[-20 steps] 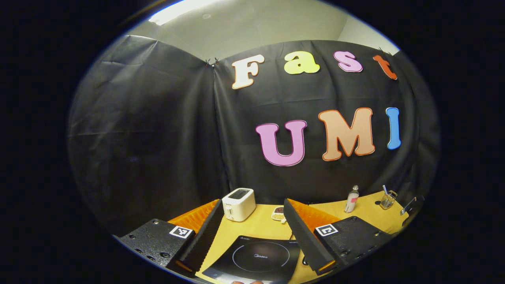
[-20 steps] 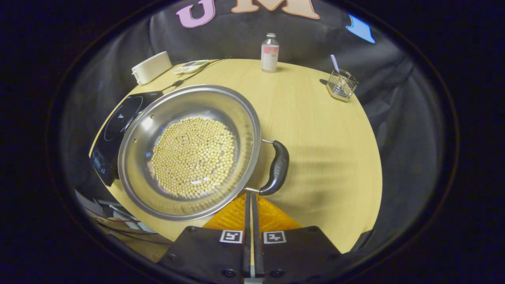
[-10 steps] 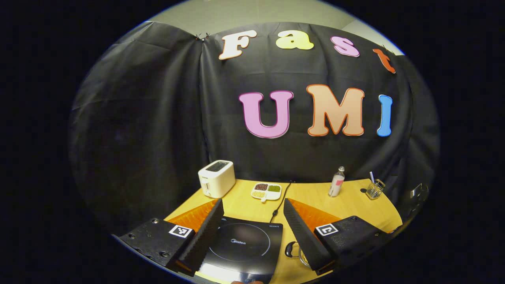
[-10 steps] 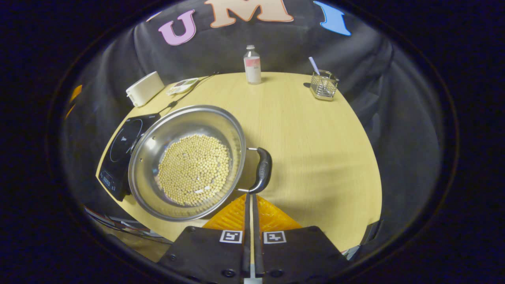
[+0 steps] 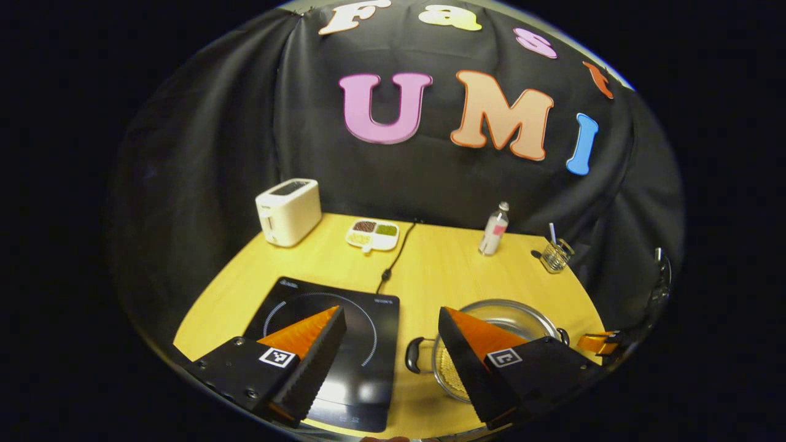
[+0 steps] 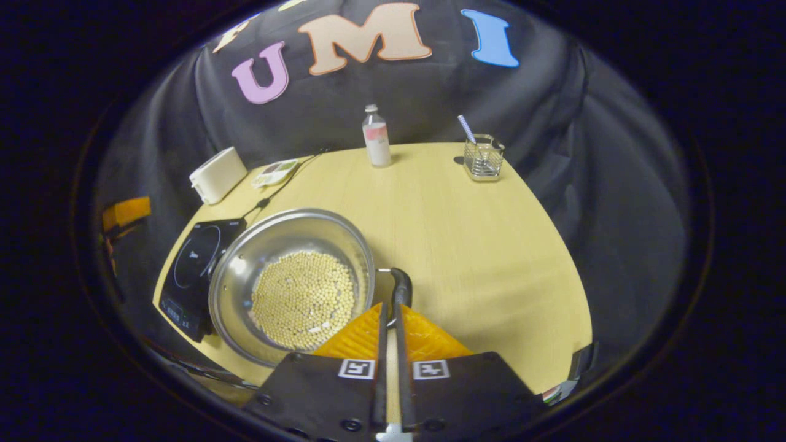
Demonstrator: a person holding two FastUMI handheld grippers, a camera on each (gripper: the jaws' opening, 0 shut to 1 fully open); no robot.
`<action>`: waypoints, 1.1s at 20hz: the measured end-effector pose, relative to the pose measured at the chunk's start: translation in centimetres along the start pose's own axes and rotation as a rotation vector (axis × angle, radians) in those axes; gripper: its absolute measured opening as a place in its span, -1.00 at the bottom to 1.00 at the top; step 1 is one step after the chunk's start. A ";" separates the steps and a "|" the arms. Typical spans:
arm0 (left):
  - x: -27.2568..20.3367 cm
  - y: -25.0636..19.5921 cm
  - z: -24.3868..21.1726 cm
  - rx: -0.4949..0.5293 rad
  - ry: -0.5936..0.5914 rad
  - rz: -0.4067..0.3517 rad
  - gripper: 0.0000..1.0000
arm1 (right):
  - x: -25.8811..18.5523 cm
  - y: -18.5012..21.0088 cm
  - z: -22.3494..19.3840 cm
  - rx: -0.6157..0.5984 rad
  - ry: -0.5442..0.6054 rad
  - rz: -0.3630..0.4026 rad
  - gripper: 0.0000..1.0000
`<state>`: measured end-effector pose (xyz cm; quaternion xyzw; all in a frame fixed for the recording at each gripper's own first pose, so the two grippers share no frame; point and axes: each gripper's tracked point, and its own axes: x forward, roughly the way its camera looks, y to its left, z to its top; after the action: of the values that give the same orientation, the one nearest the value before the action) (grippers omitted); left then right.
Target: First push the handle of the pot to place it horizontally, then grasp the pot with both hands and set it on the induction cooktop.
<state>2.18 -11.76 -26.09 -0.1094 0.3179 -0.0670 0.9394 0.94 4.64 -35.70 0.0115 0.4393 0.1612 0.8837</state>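
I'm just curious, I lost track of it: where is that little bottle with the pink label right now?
The bottle stands upright at the table's far edge against the black cloth, with the glass holder to its right in the right gripper view and the pot nearer the camera.

One yellow wooden surface (image 5: 442, 270) carries seven items. There is one steel pot (image 6: 288, 245) with two black handles, holding many small pale beans. One black induction cooktop (image 5: 368, 344) sits near the left edge. Along the far edge stand one white toaster (image 5: 288, 212), one divided white dish (image 5: 373, 235), one small bottle (image 5: 494, 228) and one clear glass (image 5: 556, 256) holding one straw. One black cable (image 5: 396, 258) crosses the surface.
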 end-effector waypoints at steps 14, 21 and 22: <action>4.9 -3.4 -9.2 -0.056 0.344 -0.162 0.96 | 0.1 -0.6 1.0 0.053 -0.024 -0.018 0.80; 6.5 -4.1 -11.2 -0.105 0.440 -0.201 0.94 | 0.0 -1.5 0.4 0.080 -0.018 -0.050 0.73; 6.7 -4.2 -11.5 -0.108 0.449 -0.205 0.94 | 0.0 -1.6 0.4 0.083 -0.016 -0.053 0.79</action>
<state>0.17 -18.98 -37.83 -0.1736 0.5090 -0.1673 0.8263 1.64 3.19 -35.72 0.0379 0.4386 0.1192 0.8899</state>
